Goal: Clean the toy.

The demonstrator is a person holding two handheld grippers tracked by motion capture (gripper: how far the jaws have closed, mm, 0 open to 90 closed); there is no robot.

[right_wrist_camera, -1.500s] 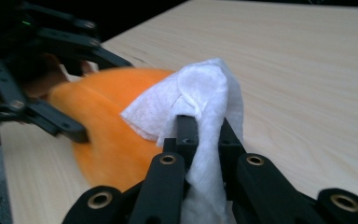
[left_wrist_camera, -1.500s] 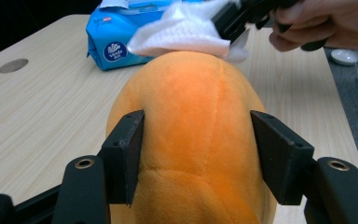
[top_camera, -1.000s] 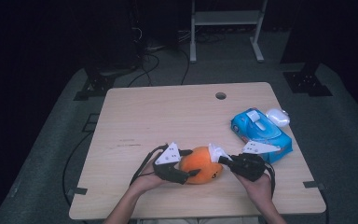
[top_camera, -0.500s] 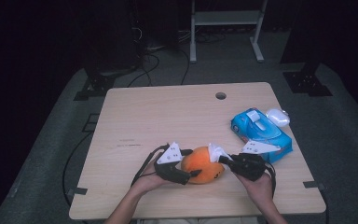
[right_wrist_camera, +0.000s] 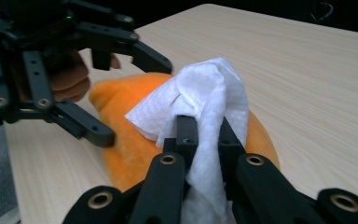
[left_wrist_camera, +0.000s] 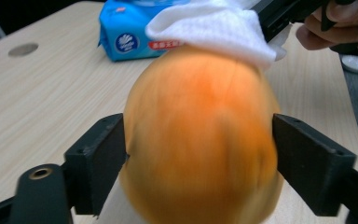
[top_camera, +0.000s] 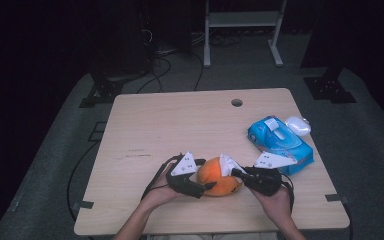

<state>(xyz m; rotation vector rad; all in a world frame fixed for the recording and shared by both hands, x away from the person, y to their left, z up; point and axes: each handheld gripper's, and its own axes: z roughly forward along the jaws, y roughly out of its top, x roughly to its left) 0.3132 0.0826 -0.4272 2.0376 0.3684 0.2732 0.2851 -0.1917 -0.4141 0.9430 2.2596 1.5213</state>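
Note:
An orange plush toy lies near the table's front edge. My left gripper straddles its left end. In the left gripper view the two black jaws touch both sides of the toy. These jaws have just been opening, and the toy still sits between them. My right gripper comes in from the right, shut on a white wipe. In the right gripper view the wipe rests bunched on top of the toy, with the left gripper beyond it.
A blue pack of wet wipes lies at the right edge of the table, with a small white object behind it. A round hole sits near the far edge. Dark stands and cables surround the table.

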